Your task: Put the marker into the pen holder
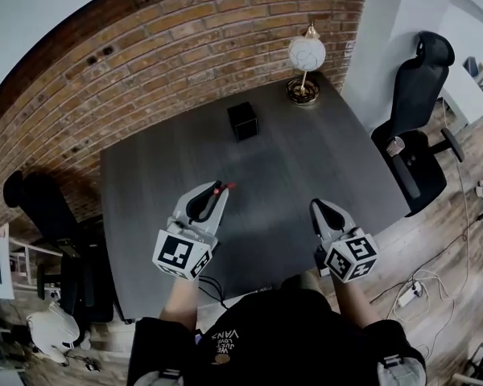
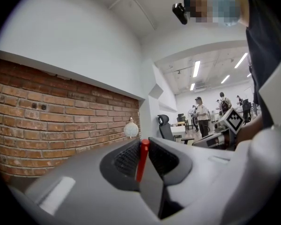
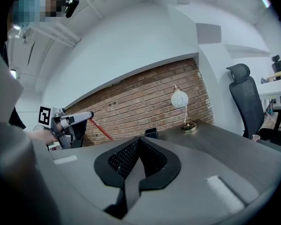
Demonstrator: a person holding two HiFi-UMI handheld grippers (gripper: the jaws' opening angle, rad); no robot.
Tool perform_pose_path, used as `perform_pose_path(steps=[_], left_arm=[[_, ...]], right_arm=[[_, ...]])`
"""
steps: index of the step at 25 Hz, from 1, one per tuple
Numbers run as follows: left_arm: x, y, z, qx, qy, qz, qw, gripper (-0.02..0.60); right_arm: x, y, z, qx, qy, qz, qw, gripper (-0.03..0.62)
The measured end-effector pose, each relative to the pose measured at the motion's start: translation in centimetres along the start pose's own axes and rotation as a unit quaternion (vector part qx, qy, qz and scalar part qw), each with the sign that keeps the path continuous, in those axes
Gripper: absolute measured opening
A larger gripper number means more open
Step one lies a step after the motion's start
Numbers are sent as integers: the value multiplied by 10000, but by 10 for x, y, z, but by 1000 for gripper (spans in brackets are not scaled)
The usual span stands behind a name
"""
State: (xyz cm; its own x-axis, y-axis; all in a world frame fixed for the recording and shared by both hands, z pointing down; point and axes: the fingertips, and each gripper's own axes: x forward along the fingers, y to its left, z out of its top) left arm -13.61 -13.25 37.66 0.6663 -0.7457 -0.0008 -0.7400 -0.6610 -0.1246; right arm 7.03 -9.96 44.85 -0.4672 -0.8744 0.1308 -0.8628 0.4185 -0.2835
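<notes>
A red marker (image 1: pixel 224 188) sticks out from the tip of my left gripper (image 1: pixel 216 190), which is shut on it above the middle of the dark grey table (image 1: pixel 306 151). In the left gripper view the marker (image 2: pixel 141 161) stands upright between the jaws. The pen holder (image 1: pixel 242 121), a small black open box, sits farther back on the table, well ahead of both grippers. My right gripper (image 1: pixel 318 207) hovers to the right, shut with nothing in it. The right gripper view shows the left gripper (image 3: pixel 68 121), the marker (image 3: pixel 100 129) and the pen holder (image 3: pixel 151 133).
A white globe lamp (image 1: pixel 307 53) on a brass base stands at the table's far right corner. A brick wall (image 1: pixel 185 47) runs behind the table. A black office chair (image 1: pixel 414 127) stands to the right and another (image 1: pixel 40 203) to the left. Cables lie on the wooden floor.
</notes>
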Motion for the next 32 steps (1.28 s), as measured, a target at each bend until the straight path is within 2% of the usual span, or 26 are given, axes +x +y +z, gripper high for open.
perform_pose_path(steps=[9,19,27,32], left_arm=[[42,43,-3,-97,-38,397,9992,107],[101,72,-1,243,58,772,9967,107],[146,90,-9,488,246,861,9948,107],[174,101,-23,435,326,849,9949,107]], right_arm=[[30,-15,-10,54,317,259,9991,2],[60,-49,-3,10,664,691,9954,2],[73,-80,-3,59,830,755,9937,2],[78,-96,-8,113,930,722,9930,2]])
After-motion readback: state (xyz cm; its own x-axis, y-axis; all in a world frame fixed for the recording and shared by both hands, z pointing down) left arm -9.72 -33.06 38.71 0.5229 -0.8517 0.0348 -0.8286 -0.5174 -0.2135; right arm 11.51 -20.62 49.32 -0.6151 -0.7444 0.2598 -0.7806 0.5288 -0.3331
